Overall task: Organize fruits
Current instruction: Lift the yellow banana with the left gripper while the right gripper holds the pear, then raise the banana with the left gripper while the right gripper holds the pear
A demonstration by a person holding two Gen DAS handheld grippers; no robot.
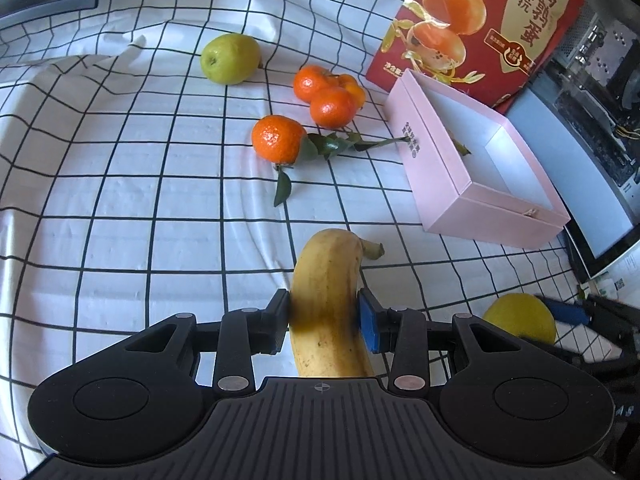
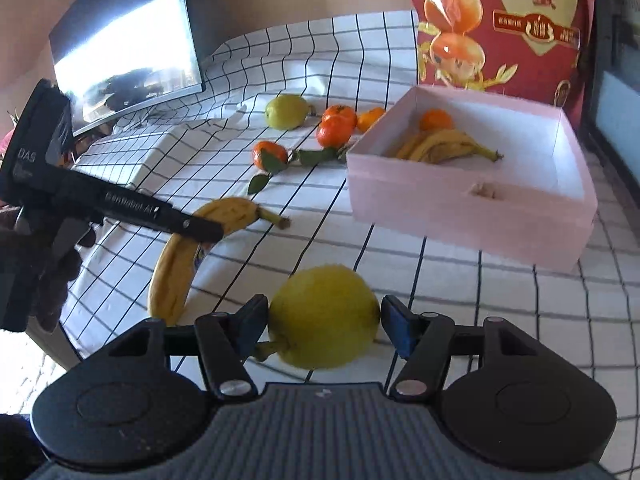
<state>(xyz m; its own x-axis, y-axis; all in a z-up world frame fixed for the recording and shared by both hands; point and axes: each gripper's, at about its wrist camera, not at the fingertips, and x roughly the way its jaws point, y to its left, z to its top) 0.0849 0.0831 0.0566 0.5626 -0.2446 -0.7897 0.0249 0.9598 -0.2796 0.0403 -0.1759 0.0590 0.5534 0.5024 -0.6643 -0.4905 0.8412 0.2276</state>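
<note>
Left claw (image 1: 323, 316) grips a long yellow banana (image 1: 326, 304) across its middle, pads pressed against both sides; the fruit's far end and stem sit just above the white black-gridded cloth (image 1: 120, 200) on the desk. Seen from the right wrist view, this banana lies close to the cloth, though whether it rests on it or is lifted clear I cannot tell.

Right claw (image 2: 324, 320) holds a round yellow-green pear-like fruit (image 2: 324, 316) between its blue pads, stem pointing toward the left pad; it looks raised off the cloth.

Open pink cardboard box (image 2: 472, 204) sits ahead and to the right. Inside it: a bunch of browned yellow bananas (image 2: 444, 144) and one small orange mandarin (image 2: 436, 120).

Loose on the cloth beyond the claws: a green pear (image 1: 230, 58), a cluster of orange mandarins (image 1: 330, 94), and a single mandarin with leafy stem (image 1: 278, 138) near the box's side wall.

Red printed carton with egg pictures (image 1: 476, 20) stands behind the box. Dark monitor screen (image 2: 128, 48) at far left.
</note>
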